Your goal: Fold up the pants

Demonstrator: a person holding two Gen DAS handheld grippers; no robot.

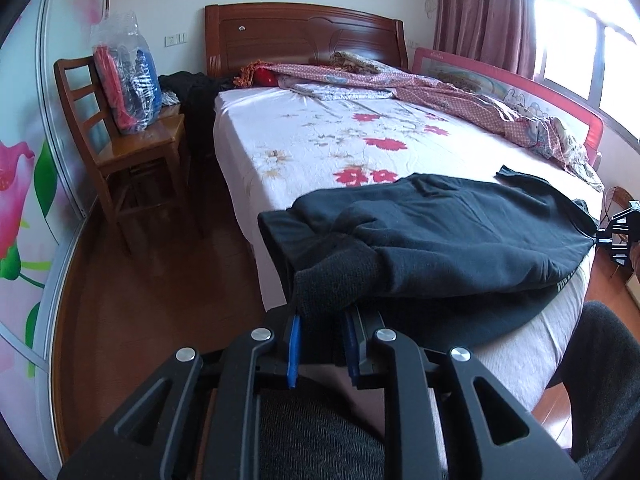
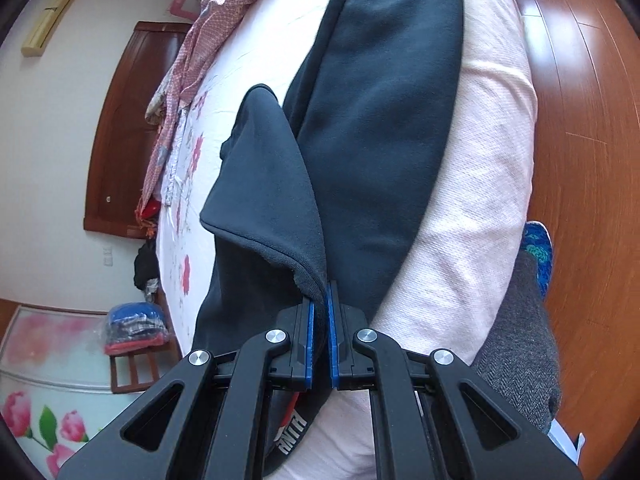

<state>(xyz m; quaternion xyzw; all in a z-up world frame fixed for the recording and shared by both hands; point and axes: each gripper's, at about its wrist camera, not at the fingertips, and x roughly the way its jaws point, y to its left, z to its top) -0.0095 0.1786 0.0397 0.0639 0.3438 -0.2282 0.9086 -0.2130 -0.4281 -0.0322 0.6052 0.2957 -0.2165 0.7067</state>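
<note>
Black sweatpants (image 1: 452,228) lie across the foot of the bed (image 1: 312,132), on the floral sheet, near the edge closest to the person. The left tongs (image 1: 320,344) have their blue pads (image 1: 295,350) standing a little apart with the ribbed ankle cuff (image 1: 336,280) bunched between them; from this view it's hard to say how firmly the pads bite, but the cuff sits right in the gap. Over on the other side, the right tongs (image 2: 320,332) are pinched tight on a thick hem of the same dark fabric, which rises from the pads in a peaked flap (image 2: 264,184).

How far along? One layer already lies doubled over another, so a first fold looks to be made or nearly laid. The bundle is lumpy, though, and not yet a tidy rectangle. What's left, by my reading: set these held edges down, smooth the cloth flat, then fold again to finish.
</note>
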